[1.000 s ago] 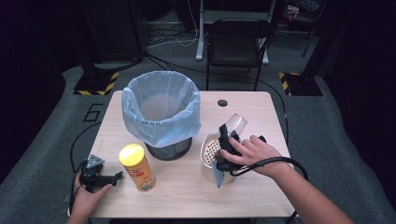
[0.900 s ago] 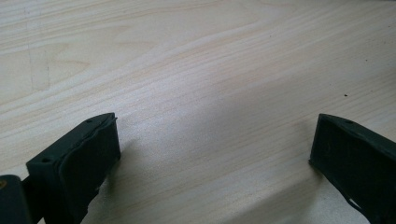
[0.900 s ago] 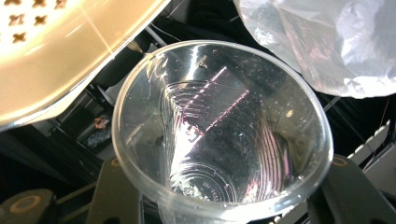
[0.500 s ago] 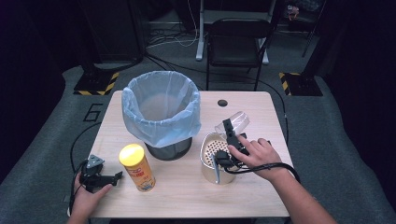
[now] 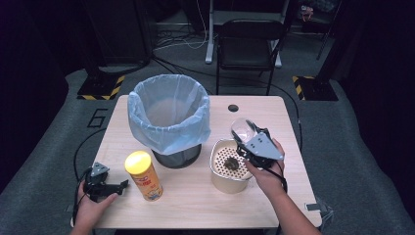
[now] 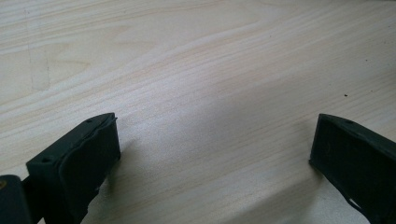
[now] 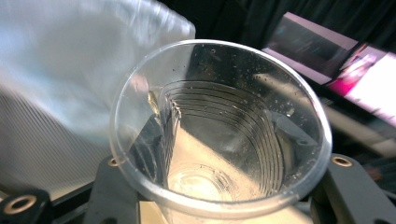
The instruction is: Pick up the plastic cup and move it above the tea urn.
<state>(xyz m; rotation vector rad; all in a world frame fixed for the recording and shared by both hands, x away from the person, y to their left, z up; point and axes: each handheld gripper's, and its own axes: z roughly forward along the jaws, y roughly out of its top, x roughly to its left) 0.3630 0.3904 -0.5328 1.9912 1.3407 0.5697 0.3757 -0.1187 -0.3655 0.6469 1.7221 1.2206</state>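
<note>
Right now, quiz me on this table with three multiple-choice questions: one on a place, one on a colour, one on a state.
1. Where is the bin? A back left of the table B front right C on the floor
2. What colour is the can lid? A red B yellow C green
3. What does the right gripper hold? A nothing B a spoon C a clear cup

Answers: 1 A, it stands behind the can. 2 B, the top is yellow. 3 C, its jaws flank the cup.

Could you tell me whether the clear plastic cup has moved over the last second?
Yes. The cup, held in the right gripper, has shifted a little toward the table's right edge, away from the bin, and remains above the metal strainer.
</note>
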